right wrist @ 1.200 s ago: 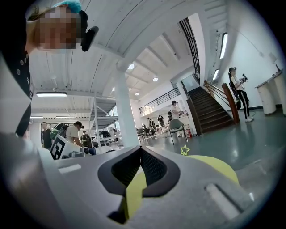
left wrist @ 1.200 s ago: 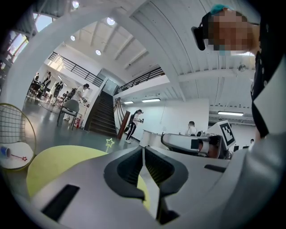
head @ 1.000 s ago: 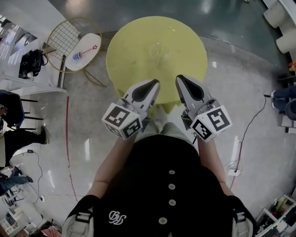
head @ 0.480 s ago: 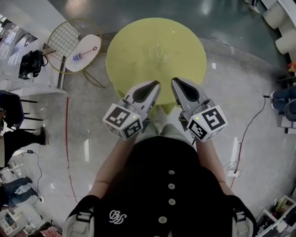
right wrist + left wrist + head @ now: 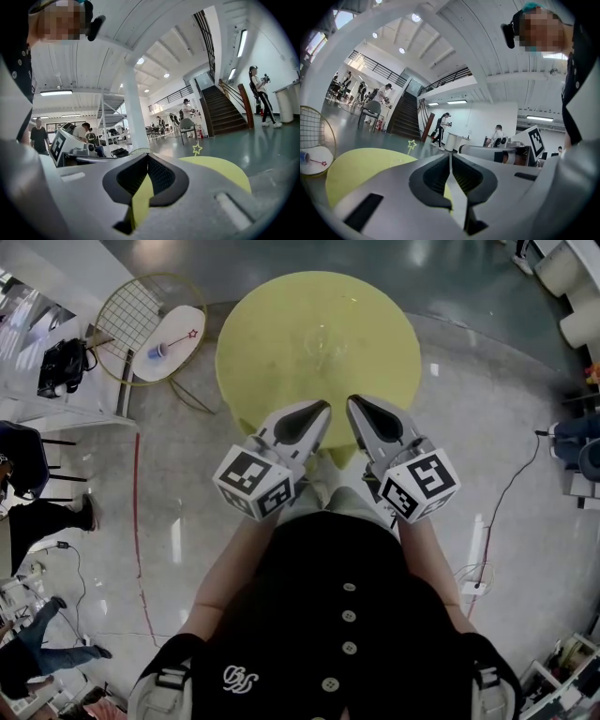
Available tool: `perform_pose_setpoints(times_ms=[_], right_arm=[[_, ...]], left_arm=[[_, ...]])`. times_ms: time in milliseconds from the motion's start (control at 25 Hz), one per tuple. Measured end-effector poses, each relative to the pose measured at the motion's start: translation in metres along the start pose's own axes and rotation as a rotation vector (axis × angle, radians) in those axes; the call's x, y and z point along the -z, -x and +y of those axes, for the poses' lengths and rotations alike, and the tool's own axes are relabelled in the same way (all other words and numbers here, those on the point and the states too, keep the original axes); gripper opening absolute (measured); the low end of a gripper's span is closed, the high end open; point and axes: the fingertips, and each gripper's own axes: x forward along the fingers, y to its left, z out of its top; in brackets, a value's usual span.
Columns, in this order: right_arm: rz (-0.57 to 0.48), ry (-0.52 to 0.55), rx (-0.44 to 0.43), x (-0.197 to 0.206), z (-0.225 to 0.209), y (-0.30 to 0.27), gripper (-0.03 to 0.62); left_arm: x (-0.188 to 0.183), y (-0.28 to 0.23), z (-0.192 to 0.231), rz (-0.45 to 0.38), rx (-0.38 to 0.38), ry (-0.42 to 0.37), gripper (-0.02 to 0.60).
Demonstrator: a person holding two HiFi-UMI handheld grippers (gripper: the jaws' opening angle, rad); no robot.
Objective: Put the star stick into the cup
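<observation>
**Head view.** We look steeply down at a round yellow table [image 5: 262, 324]. The left gripper [image 5: 322, 409] and the right gripper [image 5: 353, 403] hang side by side over its near edge. Both have their jaws pressed together and hold nothing. A clear cup [image 5: 322, 339] shows faintly near the middle of the table. Well apart to the left, a red star stick [image 5: 176, 342] lies flat on a small white side table [image 5: 186, 321], next to a racket [image 5: 127, 313].

**Left gripper view.** The jaws meet at their tips with nothing between them. Beyond them a yellow star stick [image 5: 411, 144] stands upright above the table. We judge that it sits in the clear cup, though the glass barely shows. The red star stick lies at the far left.

**Right gripper view.** The jaws are closed and empty, and the yellow star rises past the table's edge.

We cannot tell which stick the task means. Either one looks thin, light and stiff, so we would pinch the shaft near its middle and not the star. The cup looks light and easy to tip.
</observation>
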Motion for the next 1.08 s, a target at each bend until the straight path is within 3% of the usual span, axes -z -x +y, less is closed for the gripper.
perform_pose_setpoints(times_ms=[560,1080], right_arm=[[0.013,-0.006,-0.021,0.006,0.007,0.000,0.003],[0.044,-0.021,0.011,0.014,0.000,0.003,0.003]], left_arm=[[0.003,0.001,-0.002,0.010,-0.004,0.005,0.024],[0.005,0.002,-0.003,0.012,0.004,0.009,0.024]])
